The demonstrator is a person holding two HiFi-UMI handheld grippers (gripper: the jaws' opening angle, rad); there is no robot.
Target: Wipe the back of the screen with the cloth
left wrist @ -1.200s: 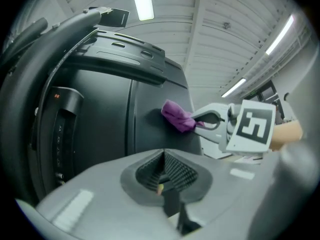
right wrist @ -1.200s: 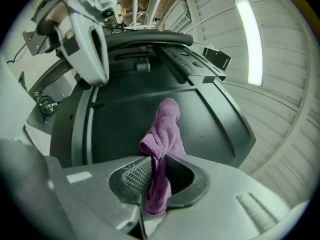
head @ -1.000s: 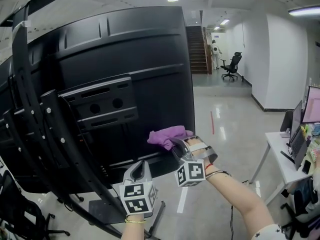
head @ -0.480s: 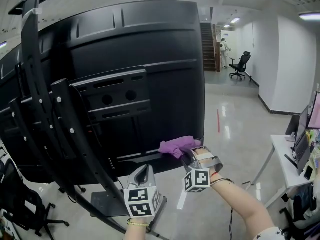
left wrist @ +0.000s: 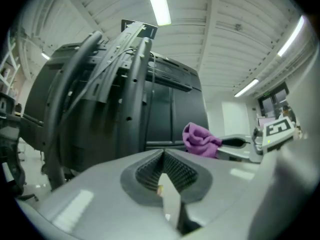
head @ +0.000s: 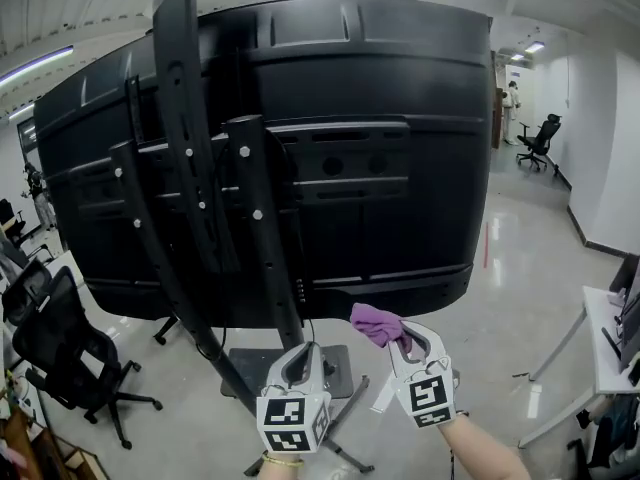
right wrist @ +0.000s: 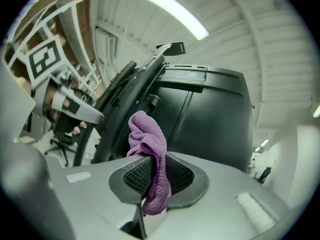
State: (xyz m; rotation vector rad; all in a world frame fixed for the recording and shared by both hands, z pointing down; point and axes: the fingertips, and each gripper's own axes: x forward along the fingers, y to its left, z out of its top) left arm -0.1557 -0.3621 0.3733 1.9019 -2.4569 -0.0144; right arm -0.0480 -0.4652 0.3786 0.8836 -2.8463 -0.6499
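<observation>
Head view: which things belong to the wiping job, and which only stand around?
Job: back of the screen; purple cloth; right gripper, shut on the cloth.
Standing around: black office chair at left; far office chair; white desk at right.

Bunched purple cloth [head: 377,323], pinched in the right tongs [head: 399,340], sits just below the upright black screen [head: 400,98].
</observation>
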